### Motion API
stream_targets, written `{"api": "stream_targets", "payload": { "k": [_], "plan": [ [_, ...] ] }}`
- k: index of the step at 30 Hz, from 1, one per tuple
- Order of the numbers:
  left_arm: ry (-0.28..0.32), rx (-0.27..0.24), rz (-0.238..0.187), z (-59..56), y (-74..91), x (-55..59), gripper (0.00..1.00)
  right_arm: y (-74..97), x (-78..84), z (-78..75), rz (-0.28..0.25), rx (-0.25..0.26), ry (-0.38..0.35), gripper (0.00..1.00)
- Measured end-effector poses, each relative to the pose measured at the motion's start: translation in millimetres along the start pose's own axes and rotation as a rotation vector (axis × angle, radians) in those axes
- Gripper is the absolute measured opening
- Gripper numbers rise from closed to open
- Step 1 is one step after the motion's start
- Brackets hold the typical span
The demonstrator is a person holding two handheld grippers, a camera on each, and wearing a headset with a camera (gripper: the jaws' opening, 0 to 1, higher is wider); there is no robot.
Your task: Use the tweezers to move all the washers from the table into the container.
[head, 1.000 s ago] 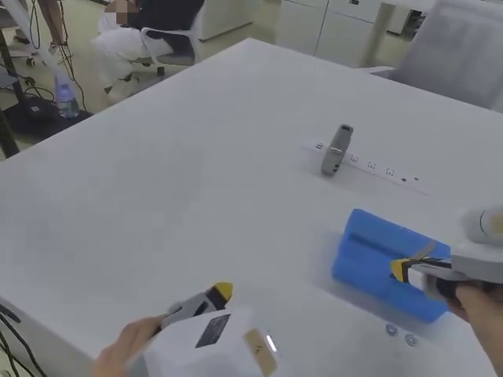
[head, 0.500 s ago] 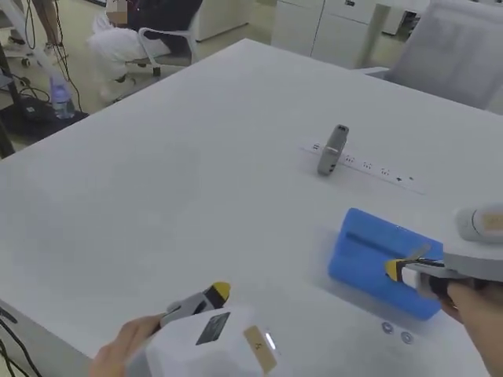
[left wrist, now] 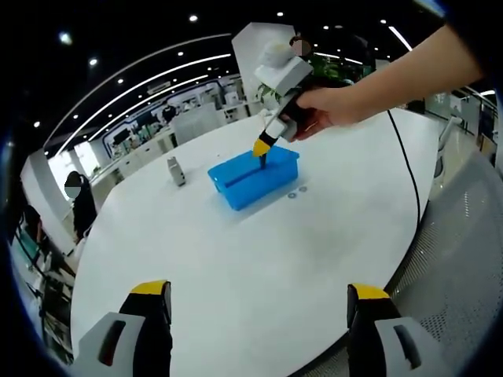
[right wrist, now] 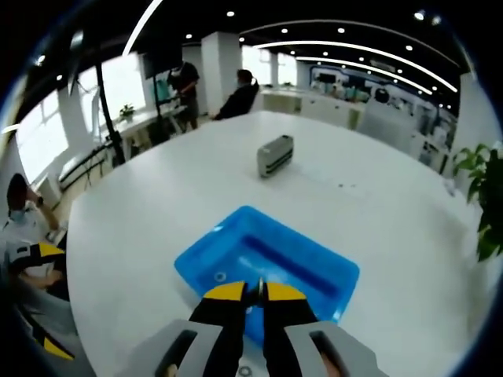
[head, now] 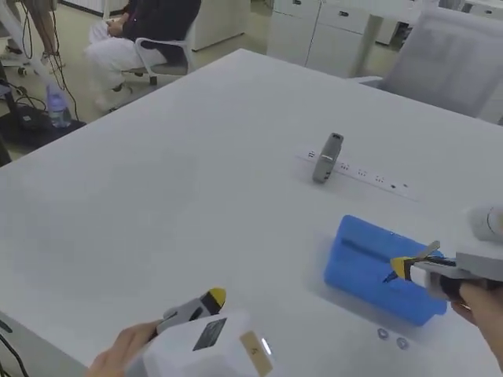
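The right tool (head: pixel 402 269) clenches the tweezers (head: pixel 427 253) above the container (head: pixel 357 263), the left tool (left wrist: pixel 258 289) gapes idle — the washers (head: pixel 383 334) on the desk (head: pixel 196 181) look light and slippery; pinch across a rim.

One blue container (head: pixel 365 263) is counted. One washer (right wrist: pixel 220 276) is seen inside it, two washers (head: pixel 383 334) (head: pixel 402 342) just beside it on the bench (head: pixel 196 157), and one tweezers (head: pixel 427 252) above it.
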State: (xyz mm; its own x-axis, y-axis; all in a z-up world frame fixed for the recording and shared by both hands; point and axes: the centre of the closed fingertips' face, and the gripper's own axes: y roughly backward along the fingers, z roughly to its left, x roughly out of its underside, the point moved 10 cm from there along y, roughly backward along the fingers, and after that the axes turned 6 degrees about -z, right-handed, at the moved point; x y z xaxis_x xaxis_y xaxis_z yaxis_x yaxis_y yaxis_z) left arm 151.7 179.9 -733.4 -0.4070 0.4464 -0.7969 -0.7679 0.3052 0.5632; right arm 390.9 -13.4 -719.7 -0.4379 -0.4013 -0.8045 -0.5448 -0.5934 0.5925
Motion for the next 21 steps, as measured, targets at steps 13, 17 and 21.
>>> {"api": "stream_targets", "payload": {
  "k": [13,17,21],
  "plan": [
    [-0.004,0.0,0.007,-0.2,-0.7,0.5,0.95,33.8,-2.1,2.1,-0.078,-0.013,-0.015,0.04],
    [-0.001,0.005,0.005,-0.5,-0.4,0.3,0.95,44.3,4.2,9.1,-0.093,-0.042,-0.011,0.04],
    [-0.002,0.004,0.007,-0.4,-0.5,0.7,0.95,49.8,11.1,15.2,-0.1,-0.067,-0.034,0.04]
  ]
}}
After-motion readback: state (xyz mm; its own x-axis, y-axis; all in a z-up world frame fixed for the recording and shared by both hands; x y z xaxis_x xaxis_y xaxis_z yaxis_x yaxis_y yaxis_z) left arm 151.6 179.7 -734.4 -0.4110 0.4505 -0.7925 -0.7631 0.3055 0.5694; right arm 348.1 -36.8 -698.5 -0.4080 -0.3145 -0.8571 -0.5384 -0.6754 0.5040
